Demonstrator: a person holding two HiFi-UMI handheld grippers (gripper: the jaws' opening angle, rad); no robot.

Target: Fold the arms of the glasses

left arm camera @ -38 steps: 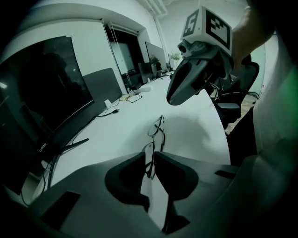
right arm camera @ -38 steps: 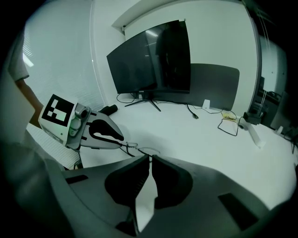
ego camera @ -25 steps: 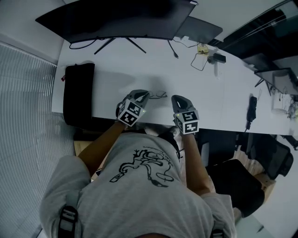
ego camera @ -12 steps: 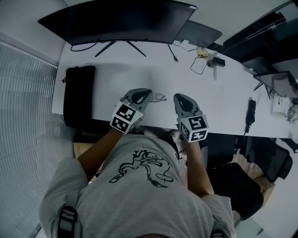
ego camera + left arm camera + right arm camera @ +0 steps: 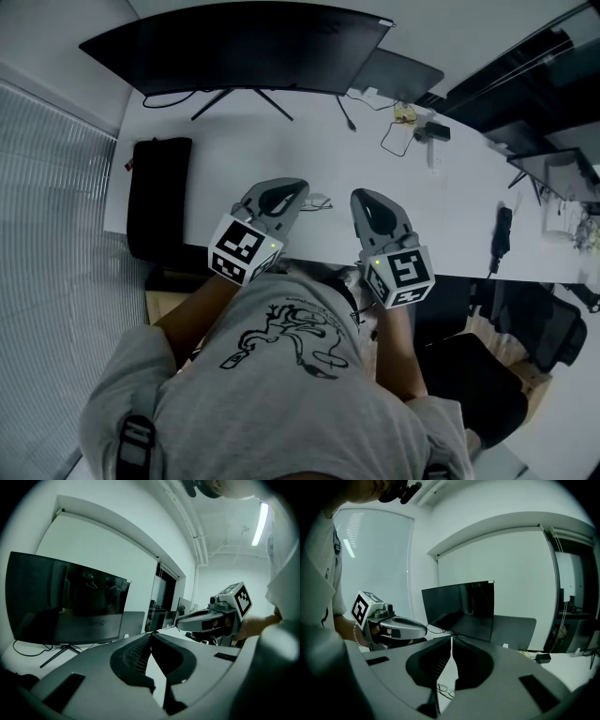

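Lengthwise left-right, glasses (image 5: 317, 202) on desk (image 5: 234, 155)

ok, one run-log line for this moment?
left hand-held gripper: shut, empty | right hand-held gripper: shut, empty | glasses: on table, ungripped | arms folded: cannot tell

No text is legible; the monitor's (image 5: 65, 602) small logo (image 5: 62, 644) is too blurred.

Left tool (image 5: 296, 192), right tool (image 5: 360, 197): jaws together.
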